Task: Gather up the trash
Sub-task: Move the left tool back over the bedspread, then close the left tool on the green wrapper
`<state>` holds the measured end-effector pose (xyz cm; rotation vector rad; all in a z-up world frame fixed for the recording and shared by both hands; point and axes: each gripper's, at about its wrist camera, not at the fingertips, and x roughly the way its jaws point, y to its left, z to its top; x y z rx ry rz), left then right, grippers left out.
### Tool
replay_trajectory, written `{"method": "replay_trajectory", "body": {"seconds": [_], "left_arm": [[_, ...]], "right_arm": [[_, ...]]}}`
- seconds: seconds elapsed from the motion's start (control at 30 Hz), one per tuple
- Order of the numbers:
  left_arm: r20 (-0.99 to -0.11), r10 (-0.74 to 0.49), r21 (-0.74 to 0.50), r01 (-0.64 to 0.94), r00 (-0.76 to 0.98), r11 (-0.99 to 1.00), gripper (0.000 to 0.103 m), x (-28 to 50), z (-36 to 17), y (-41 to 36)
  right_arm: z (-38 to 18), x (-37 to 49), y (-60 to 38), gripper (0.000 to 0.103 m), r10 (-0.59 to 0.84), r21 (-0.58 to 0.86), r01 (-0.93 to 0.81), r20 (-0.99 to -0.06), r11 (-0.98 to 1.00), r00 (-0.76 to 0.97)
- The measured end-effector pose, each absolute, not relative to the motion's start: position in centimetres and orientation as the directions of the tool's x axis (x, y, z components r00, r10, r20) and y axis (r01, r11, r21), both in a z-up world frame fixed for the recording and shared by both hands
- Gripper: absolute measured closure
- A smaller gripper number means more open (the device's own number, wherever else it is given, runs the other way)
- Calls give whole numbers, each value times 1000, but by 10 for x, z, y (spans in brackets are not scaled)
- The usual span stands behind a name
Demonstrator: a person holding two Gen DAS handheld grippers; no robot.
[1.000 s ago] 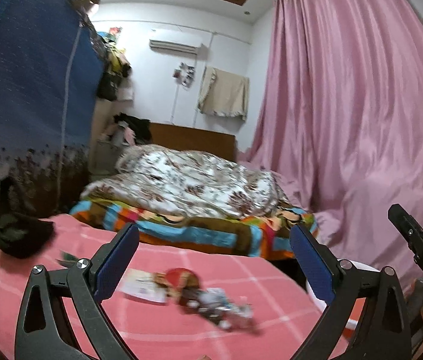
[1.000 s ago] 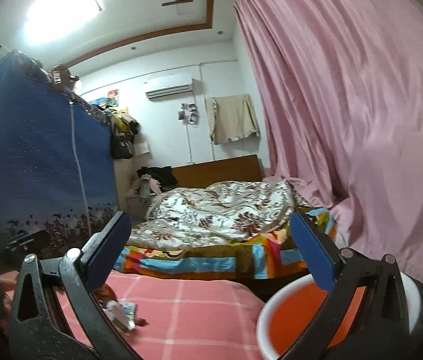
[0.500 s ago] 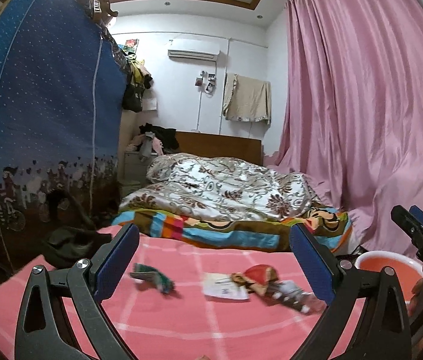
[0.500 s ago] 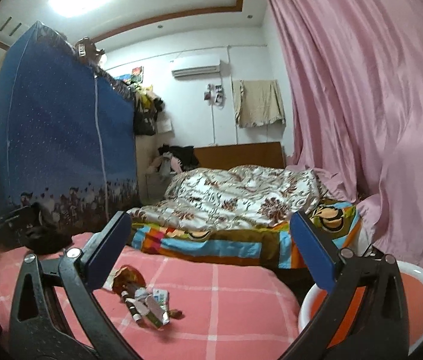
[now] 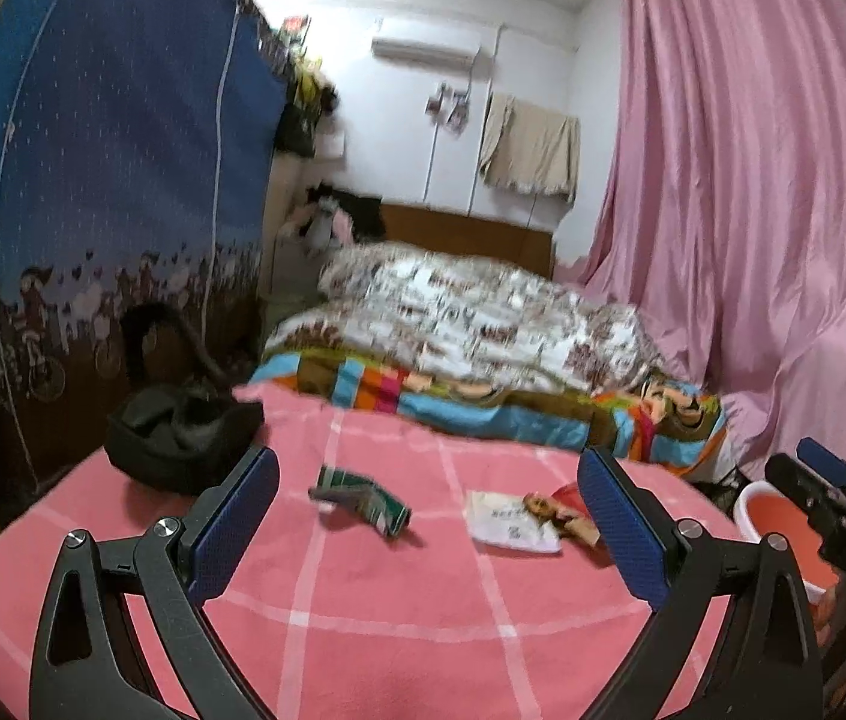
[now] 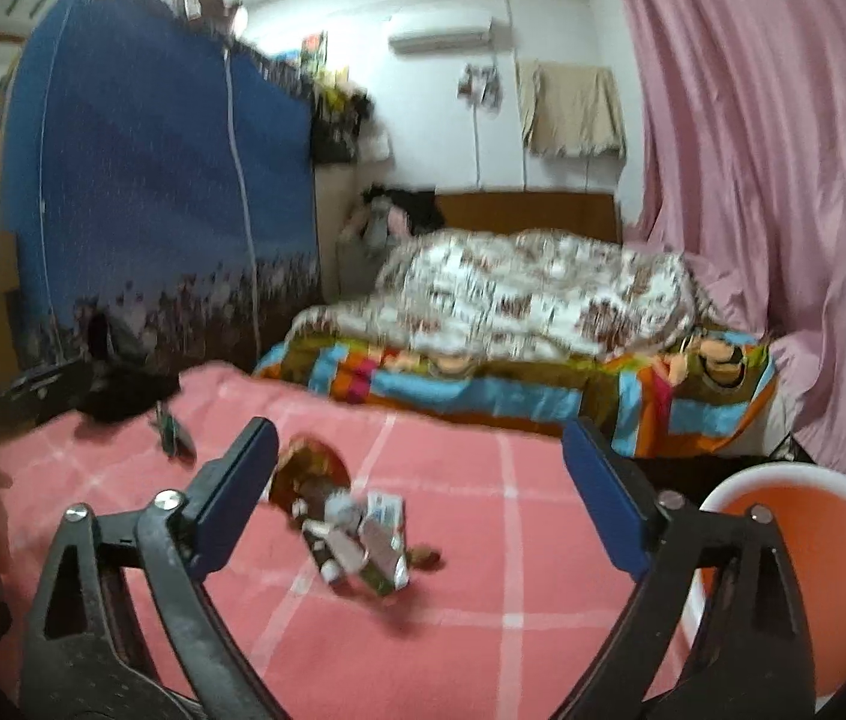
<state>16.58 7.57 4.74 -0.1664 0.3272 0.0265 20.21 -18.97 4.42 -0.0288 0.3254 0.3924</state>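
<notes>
Trash lies on a pink checked cloth (image 5: 423, 618). The left wrist view shows a green wrapper (image 5: 363, 498), a white paper (image 5: 507, 522) and a red wrapper (image 5: 567, 510). My left gripper (image 5: 429, 480) hovers open short of the green wrapper, nothing between its pads. In the right wrist view a pile of crumpled cartons (image 6: 369, 534) lies beside the red wrapper (image 6: 309, 468). My right gripper (image 6: 417, 450) hangs above and short of that pile; its jaws are closing slightly, still wide, and nothing is pressed between them.
An orange bin with a white rim (image 6: 801, 570) stands off the cloth's right edge. A black bag (image 5: 177, 432) sits at the far left of the cloth. Beyond are a bed with a patterned quilt (image 6: 543, 300), a blue wardrobe (image 5: 93, 180) and pink curtains (image 5: 753, 210).
Both grippers have dipped and come nearer the cloth. The green wrapper has entered the left view. The carton pile now sits between the right fingers in the picture, and the bin shows more.
</notes>
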Motion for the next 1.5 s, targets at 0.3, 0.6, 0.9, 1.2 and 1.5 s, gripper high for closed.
{"method": "replay_trajectory", "body": {"seconds": [0.3,0.6,0.9,1.2,1.5], "left_arm": [[-567,-53,-211,-82,822,974,45,222,15,86],[-606,-67,-219,-85,793,972,47,235,12,86],[-658,-53,-210,-115,752,971,61,260,4,88],[-707,-26,-206,-171,706,963,78,280,-6,95],[-676,-22,-235,-187,736,954,96,268,-2,101]], "right_arm": [[9,223,-175,28,408,72,-435,-507,898,759],[-6,238,-163,70,413,77,-463,-597,883,688],[6,254,-161,88,439,98,-471,-562,877,701],[7,268,-156,89,455,130,-467,-555,874,696],[7,264,-156,88,472,135,-485,-551,864,689]]}}
